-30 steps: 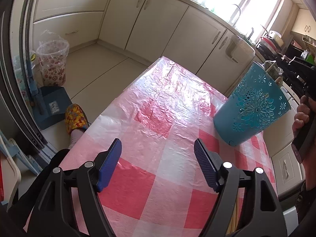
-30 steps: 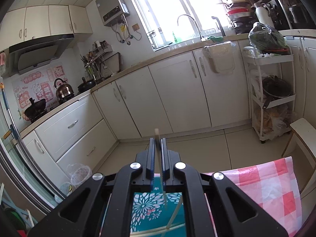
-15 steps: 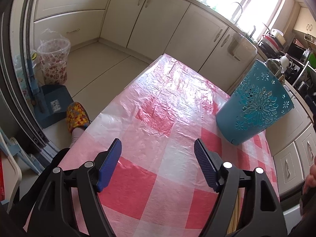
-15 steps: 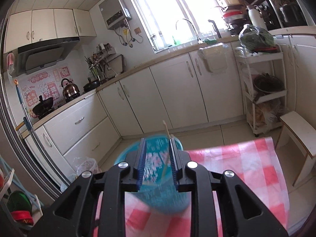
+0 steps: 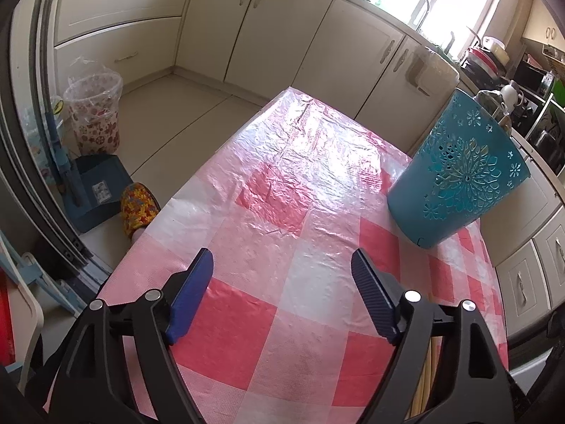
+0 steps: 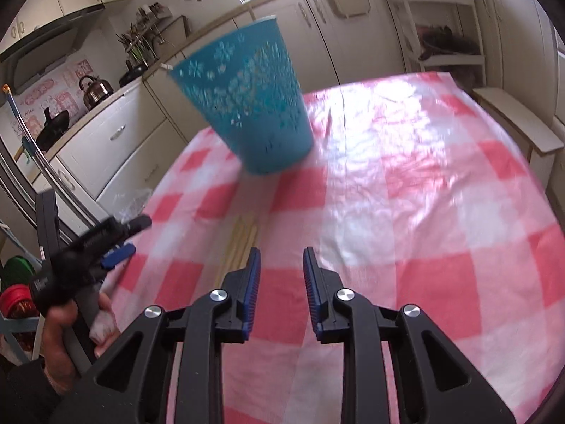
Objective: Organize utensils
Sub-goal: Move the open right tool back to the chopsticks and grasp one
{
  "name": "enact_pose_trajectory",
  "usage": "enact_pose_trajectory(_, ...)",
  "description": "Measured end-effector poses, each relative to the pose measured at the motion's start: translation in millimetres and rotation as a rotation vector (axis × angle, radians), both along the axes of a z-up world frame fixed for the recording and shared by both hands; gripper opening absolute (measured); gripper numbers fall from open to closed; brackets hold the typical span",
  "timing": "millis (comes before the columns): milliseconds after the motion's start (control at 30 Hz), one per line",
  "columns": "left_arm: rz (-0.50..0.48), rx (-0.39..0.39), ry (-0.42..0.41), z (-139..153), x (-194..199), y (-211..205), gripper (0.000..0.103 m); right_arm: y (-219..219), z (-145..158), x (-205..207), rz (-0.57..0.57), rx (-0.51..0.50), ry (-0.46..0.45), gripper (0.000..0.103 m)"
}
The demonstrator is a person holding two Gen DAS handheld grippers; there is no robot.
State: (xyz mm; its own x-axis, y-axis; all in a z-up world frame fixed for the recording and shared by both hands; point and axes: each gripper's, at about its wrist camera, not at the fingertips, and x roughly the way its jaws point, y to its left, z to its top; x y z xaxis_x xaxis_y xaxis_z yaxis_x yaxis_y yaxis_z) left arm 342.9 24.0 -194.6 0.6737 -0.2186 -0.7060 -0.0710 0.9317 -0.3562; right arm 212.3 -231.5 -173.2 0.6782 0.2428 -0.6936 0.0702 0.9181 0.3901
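No legible text anywhere.

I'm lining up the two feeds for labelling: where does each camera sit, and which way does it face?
Left wrist: sits on the left gripper, low over the table, looking along it to the bin and cabinets; only its open fingers show.
Right wrist: sits on the right gripper, above the table, looking down at the chopsticks and bin; the left gripper and hand show.
Shared: bin, table, chopsticks.
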Motion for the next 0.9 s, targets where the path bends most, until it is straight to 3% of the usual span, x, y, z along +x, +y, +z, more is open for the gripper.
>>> enact_pose_trajectory(467, -0.001, 0.003, 0.0, 0.1, -0.3, -1.5, 0.078, 12.2, -15.6, -9.8, 0.031, -0.022, 0.038, 0.027)
enact_pose_trajectory(900, -0.017, 0.002, -0.004, 0.4, -0.4, -3.3, 0.078, 27.6, -7.8, -9.2, 0.088, -0.056, 0.019, 0.027)
